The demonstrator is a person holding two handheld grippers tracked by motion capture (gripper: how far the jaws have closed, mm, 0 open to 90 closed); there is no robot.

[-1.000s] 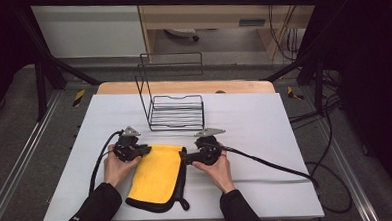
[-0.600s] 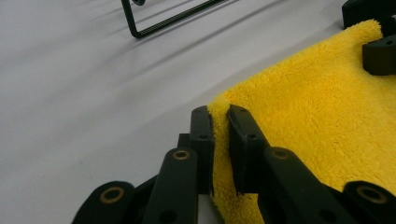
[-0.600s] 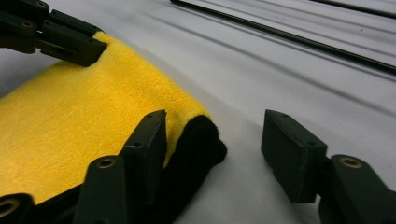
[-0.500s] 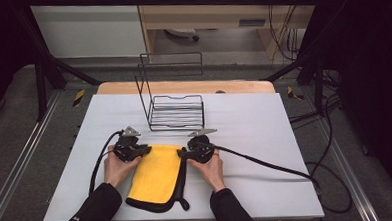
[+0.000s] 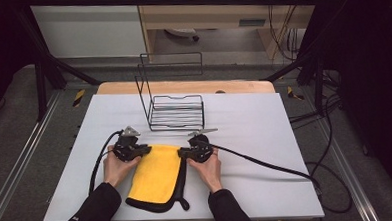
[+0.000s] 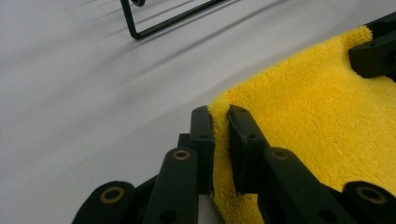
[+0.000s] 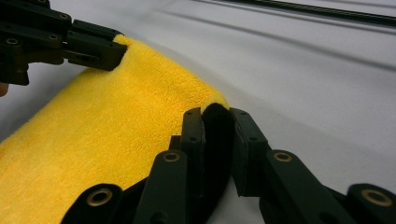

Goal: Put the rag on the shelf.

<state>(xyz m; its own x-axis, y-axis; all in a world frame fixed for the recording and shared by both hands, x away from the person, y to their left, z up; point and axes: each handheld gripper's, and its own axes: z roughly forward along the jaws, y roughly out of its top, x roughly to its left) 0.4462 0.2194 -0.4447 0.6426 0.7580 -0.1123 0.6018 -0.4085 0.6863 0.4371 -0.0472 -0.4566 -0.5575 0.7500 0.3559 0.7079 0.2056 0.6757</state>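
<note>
On the white rectangular tabletop (image 5: 265, 137) you had three kinds of thing to count: one yellow plush cloth with a black underside and black trim (image 5: 156, 173), one black wire rack with a tall back frame (image 5: 176, 111), and two black two-jaw grippers, each trailing one black cable. No brand, label or writing could be read on any of them. The cloth lay flat at about 6 o'clock on the table, near its front edge, directly toward you from the rack, which stood near the centre and apart from the cloth. Its upper face was bright yellow, deep-piled fleece; a black border curved round its near edge, and a short black loop or tab stuck out at its 5 o'clock corner. Your left gripper (image 5: 144, 150) sat at the cloth's 11 o'clock corner, and in the left gripper view its jaws were drawn close with the yellow edge (image 6: 219, 140) pinched between them. Your right gripper (image 5: 182, 152) sat at the 1 o'clock corner, its jaws closed on the folded black-and-yellow edge (image 7: 217, 109) in the right gripper view. Your left hand (image 5: 117, 168) and right hand (image 5: 209, 167) rested on the table beside the cloth.
</note>
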